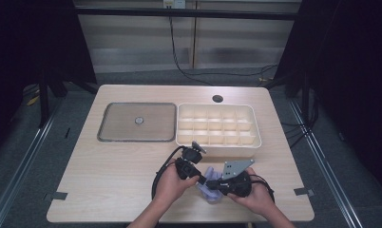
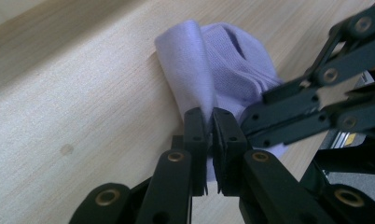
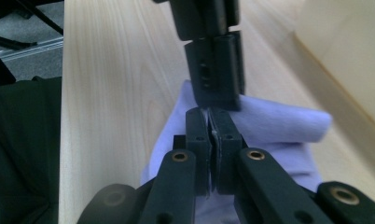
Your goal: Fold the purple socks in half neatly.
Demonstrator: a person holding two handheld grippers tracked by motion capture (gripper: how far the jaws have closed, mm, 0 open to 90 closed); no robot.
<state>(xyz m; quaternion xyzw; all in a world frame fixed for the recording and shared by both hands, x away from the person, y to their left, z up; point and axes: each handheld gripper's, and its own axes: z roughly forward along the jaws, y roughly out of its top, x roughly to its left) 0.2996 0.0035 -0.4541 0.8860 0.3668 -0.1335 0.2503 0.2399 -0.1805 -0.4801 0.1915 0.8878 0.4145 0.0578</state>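
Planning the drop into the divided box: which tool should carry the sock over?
Probably right. Both the left tool and right tool are shut on the lavender sock, but the right one sits directly below the compartment box, giving it the shorter path.

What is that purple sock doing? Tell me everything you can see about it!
The sock is pale lilac, soft knitted cloth with a ribbed band, folded over on itself into a bunched shape. It lies on the wooden table near the front edge, in front of the divided box. The left gripper and the right gripper both pinch its fabric with jaws closed, their tips meeting at nearly the same spot.
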